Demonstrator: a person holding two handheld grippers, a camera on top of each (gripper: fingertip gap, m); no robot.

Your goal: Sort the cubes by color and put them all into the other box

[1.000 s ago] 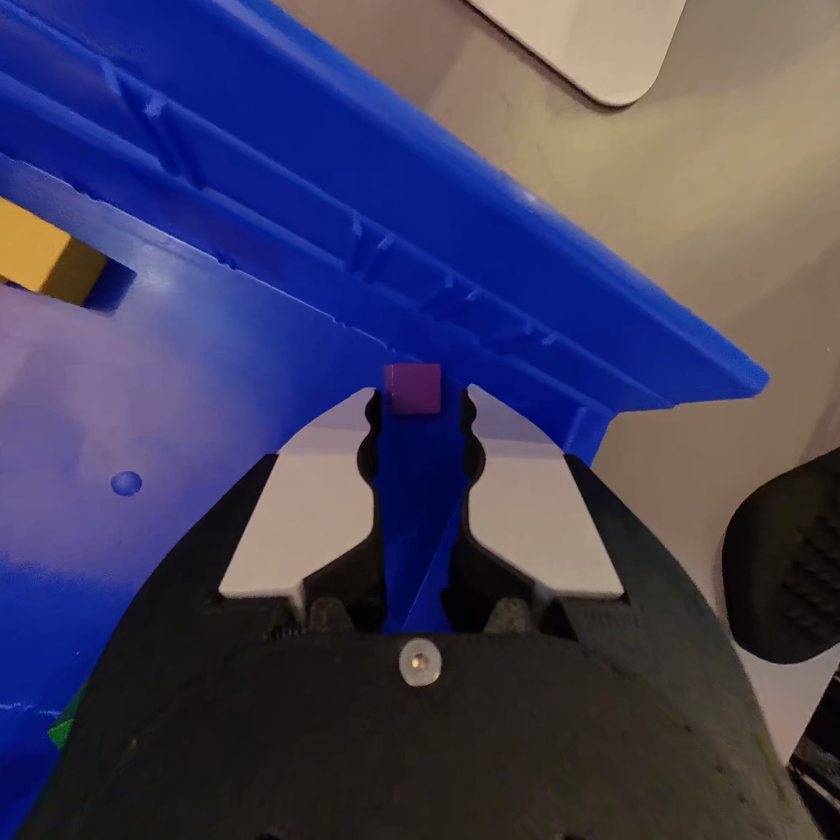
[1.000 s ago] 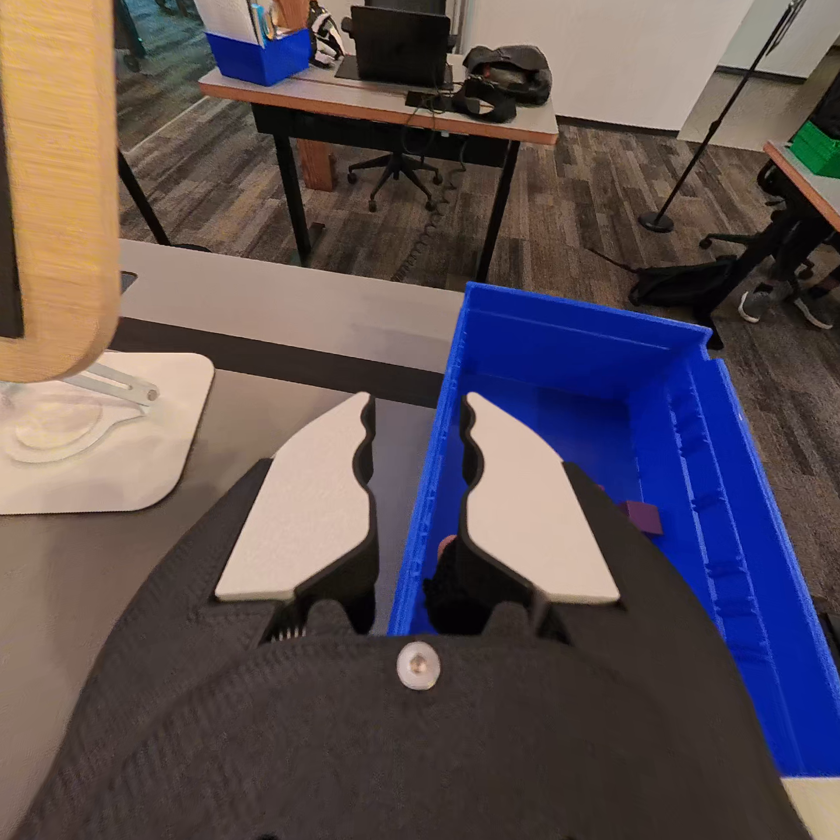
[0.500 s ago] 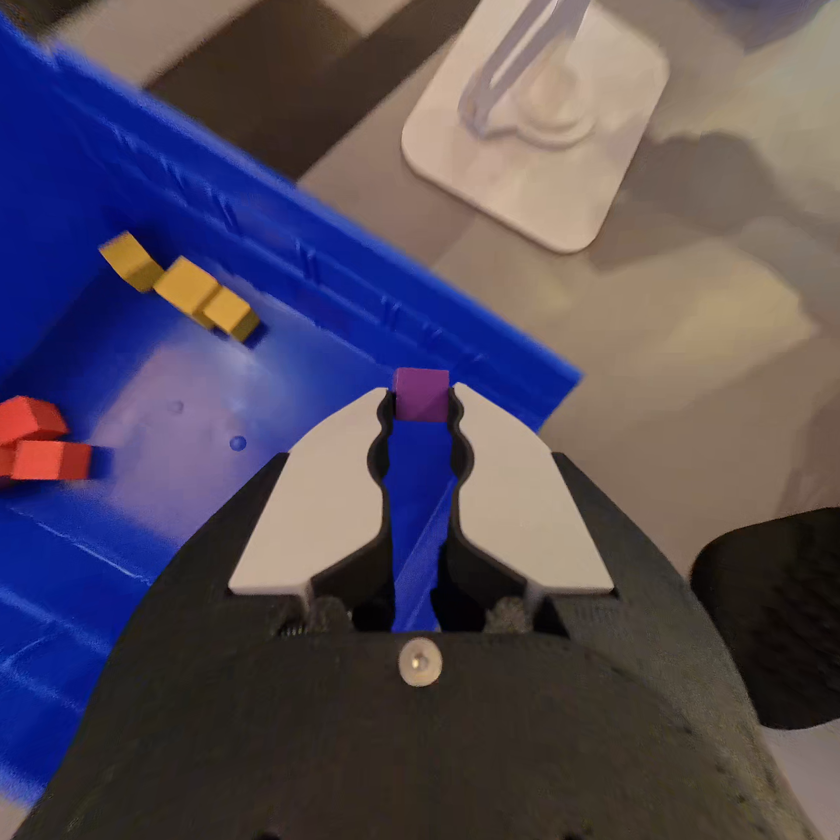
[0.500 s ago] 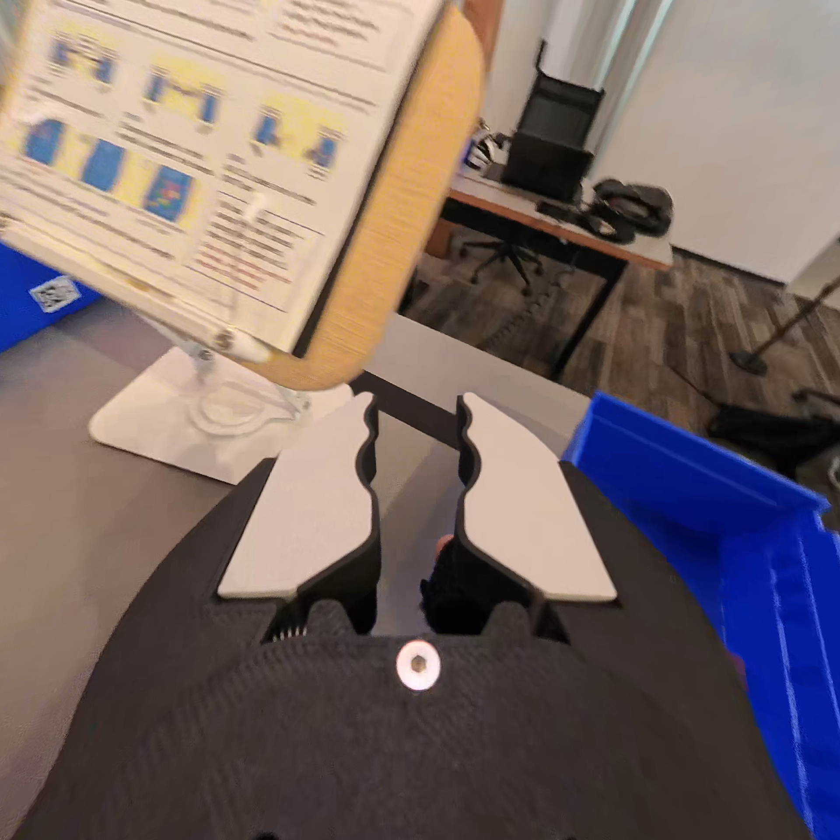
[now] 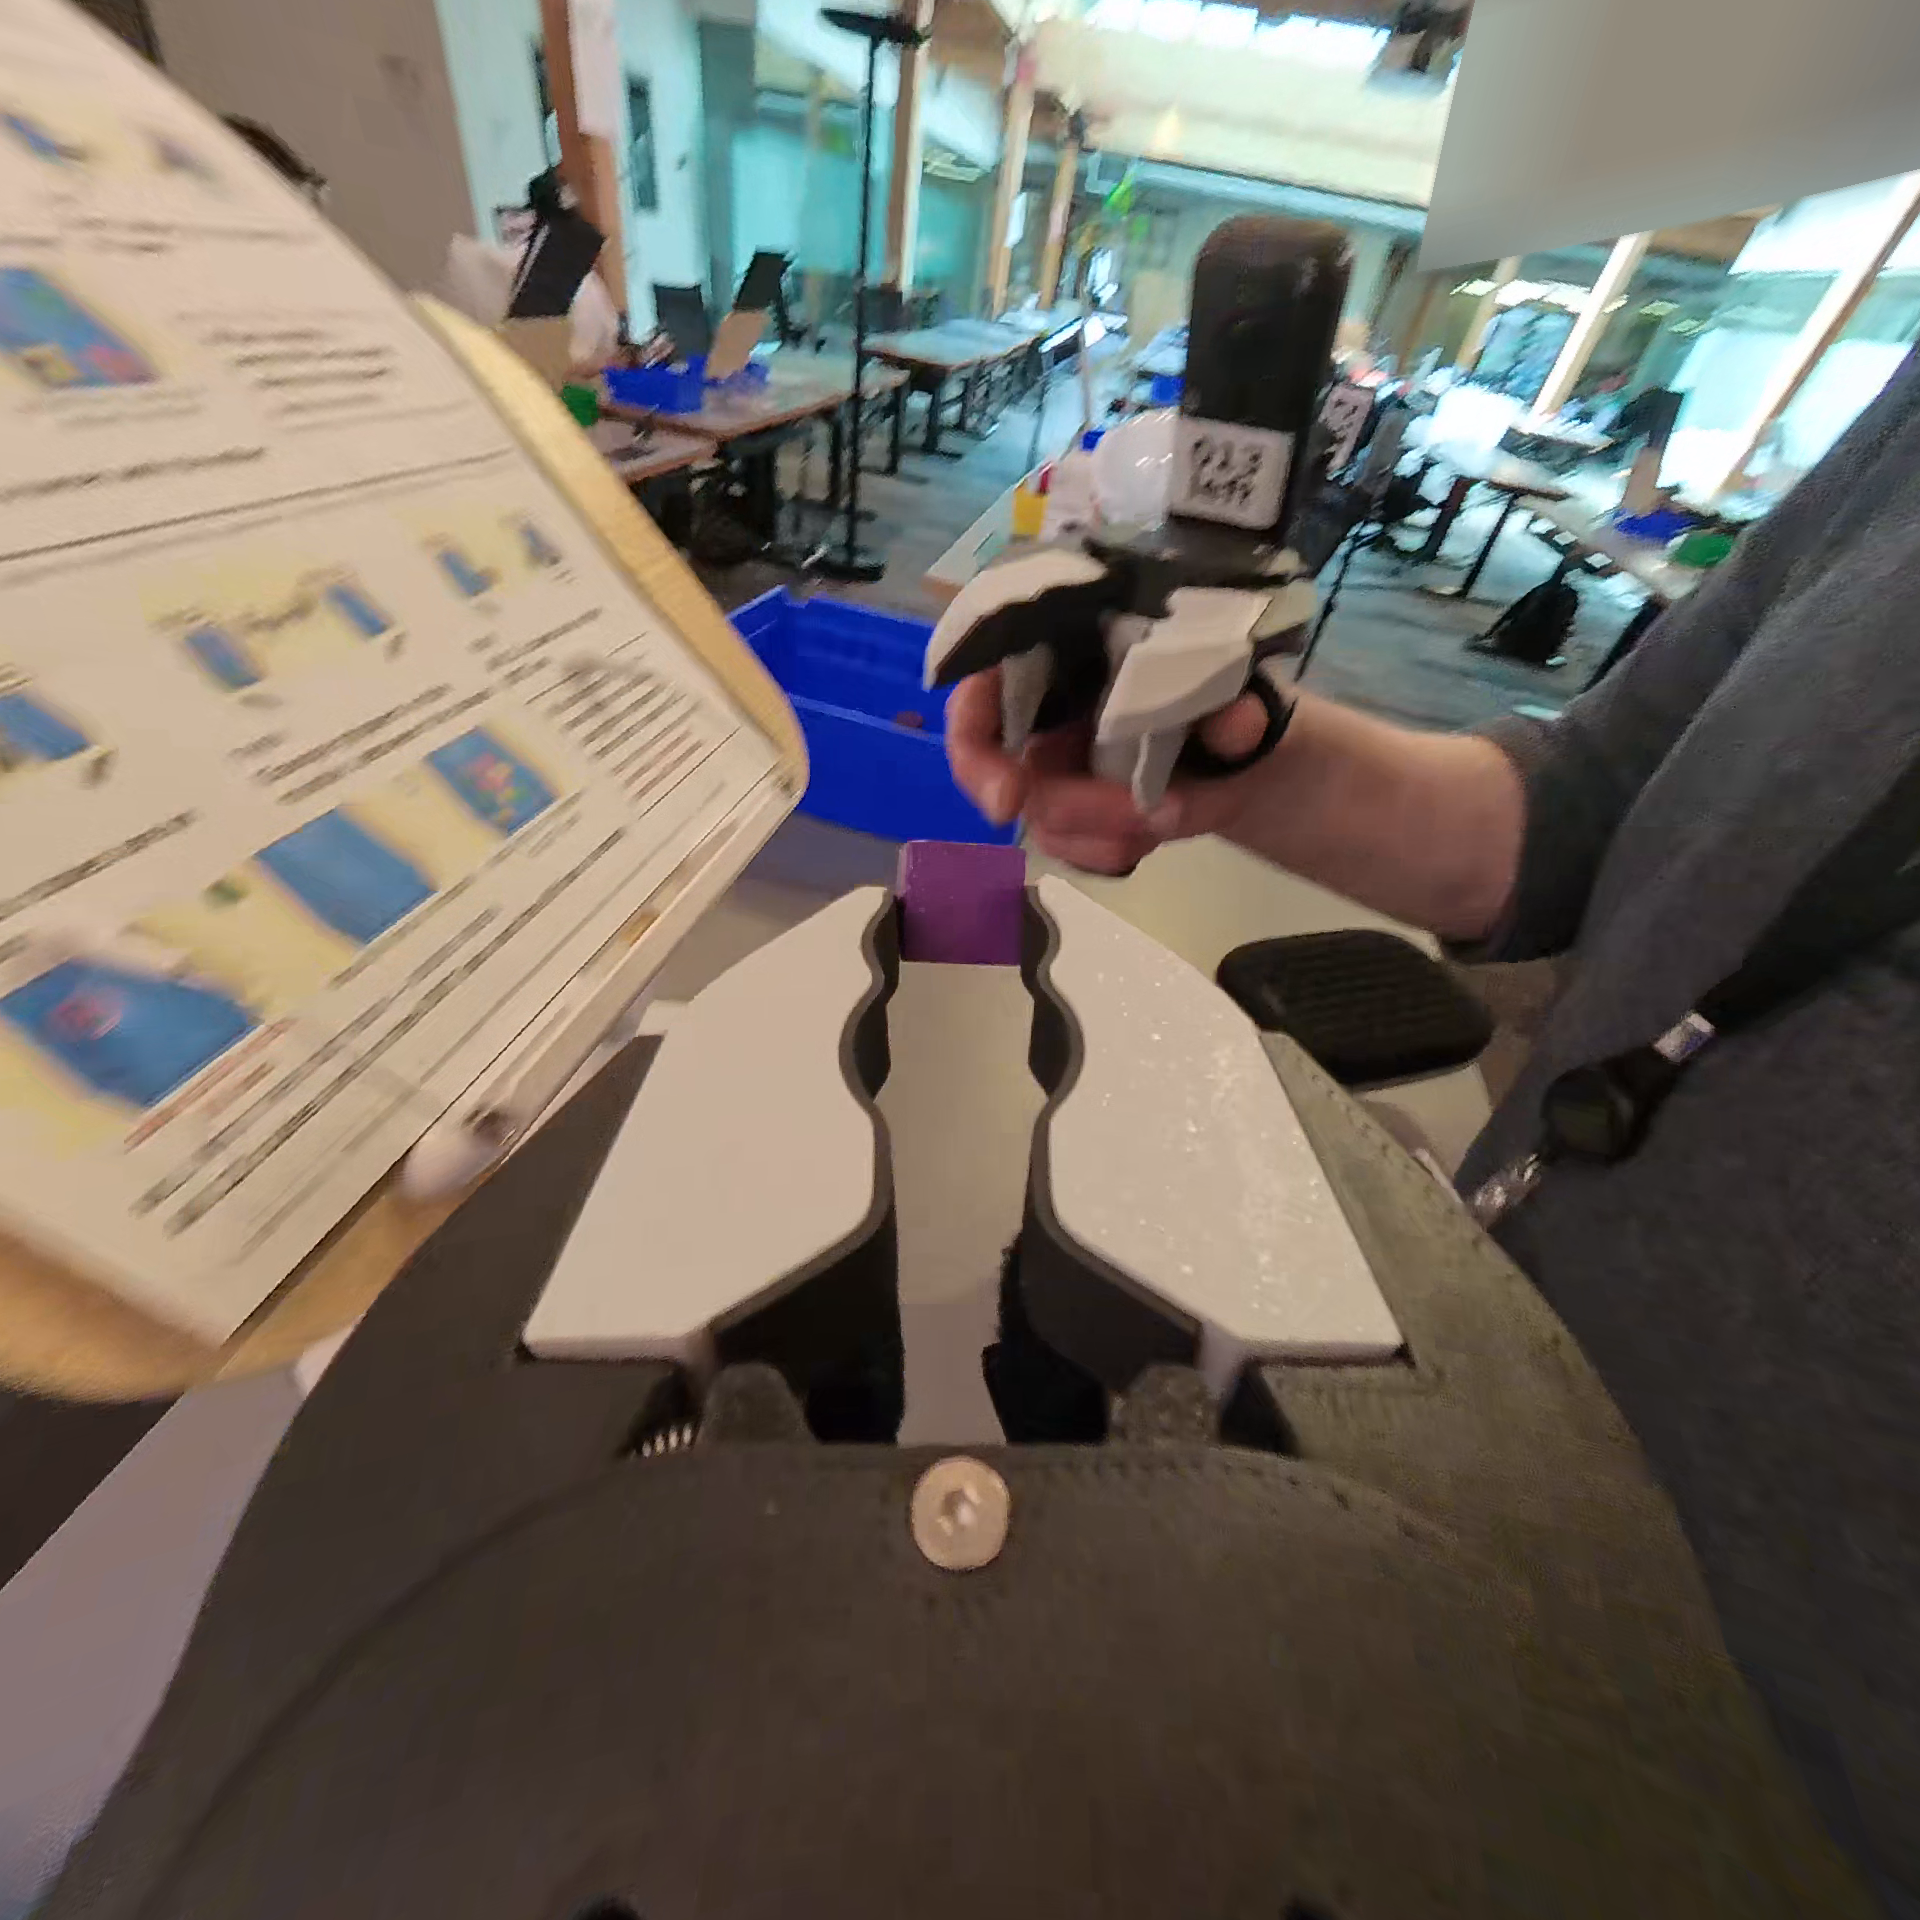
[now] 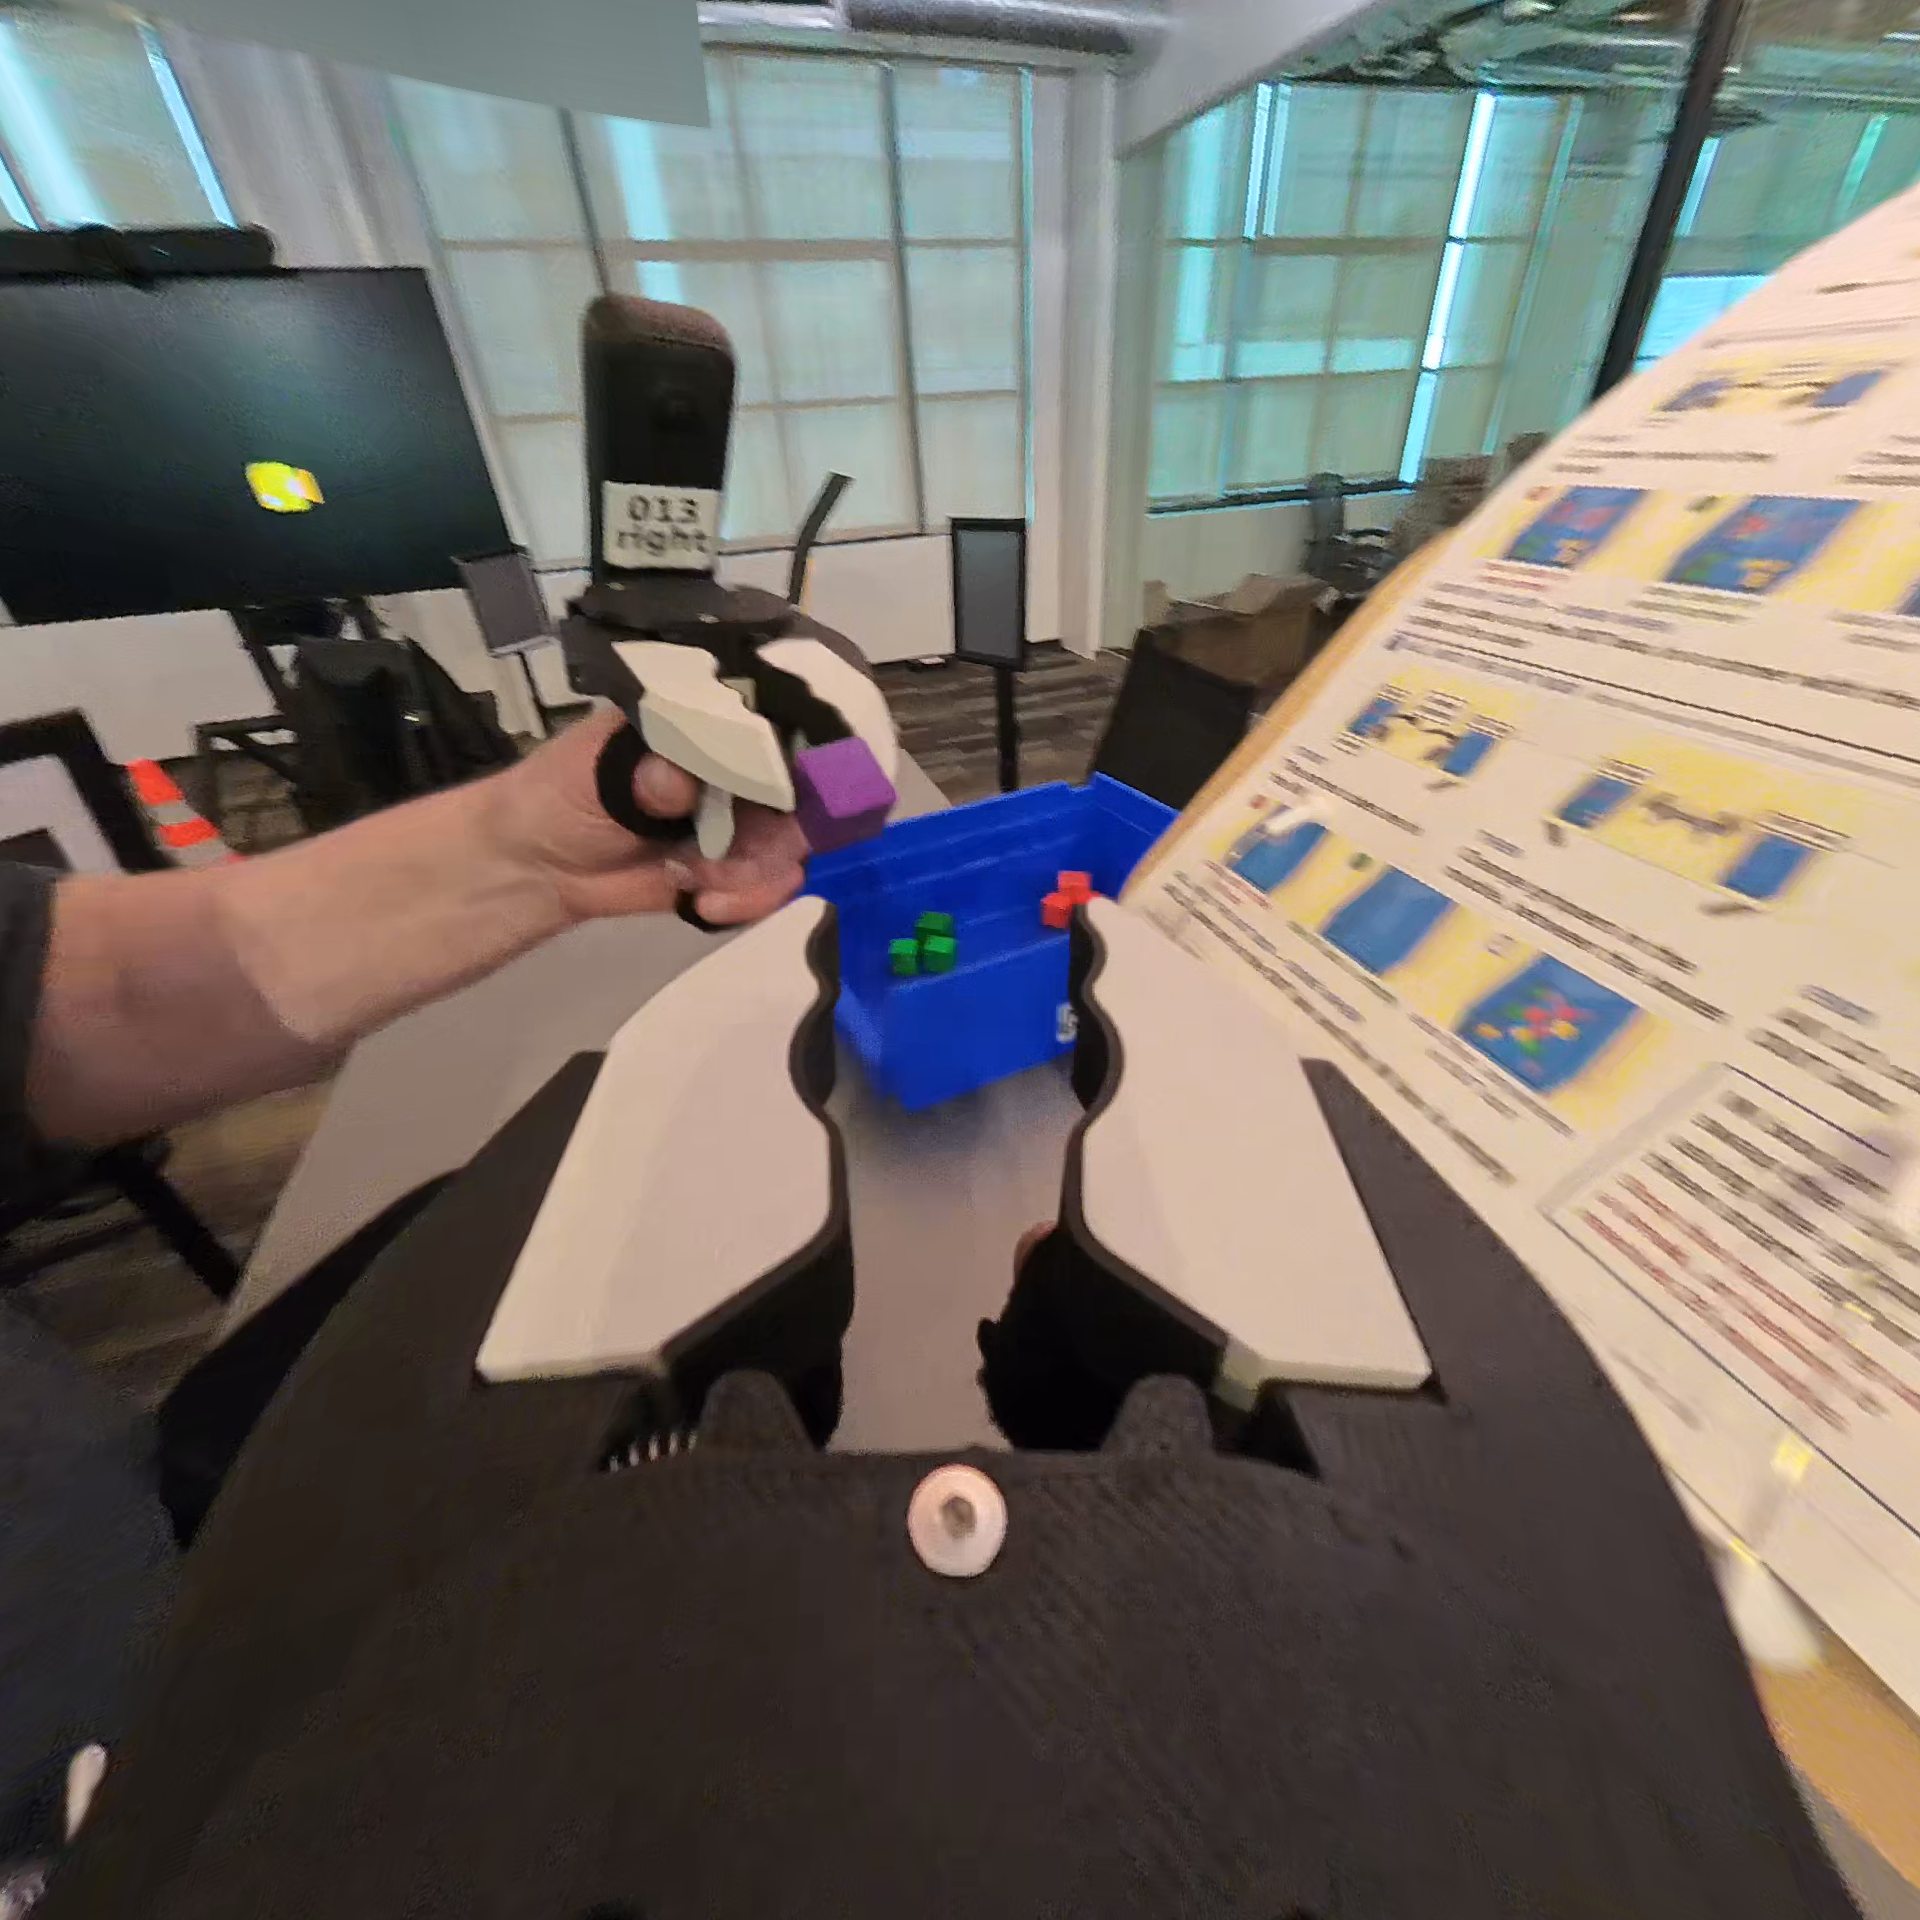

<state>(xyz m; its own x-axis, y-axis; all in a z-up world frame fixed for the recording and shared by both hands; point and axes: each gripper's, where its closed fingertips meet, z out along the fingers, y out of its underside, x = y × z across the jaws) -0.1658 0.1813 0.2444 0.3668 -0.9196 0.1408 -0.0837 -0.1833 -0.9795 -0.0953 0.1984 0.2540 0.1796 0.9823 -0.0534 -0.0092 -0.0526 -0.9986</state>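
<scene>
A purple cube (image 5: 958, 902) is clamped at the very tips of the left gripper (image 5: 960, 914); the right gripper (image 6: 948, 961) is held apart, empty. The cube should be carried level to the blue box (image 5: 862, 717) beyond the tips and released low

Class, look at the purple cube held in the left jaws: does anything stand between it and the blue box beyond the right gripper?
Nothing visible does. The purple cube is clamped in the left gripper; the blue box lies beyond, open-topped. The instruction board stands to the side.
</scene>
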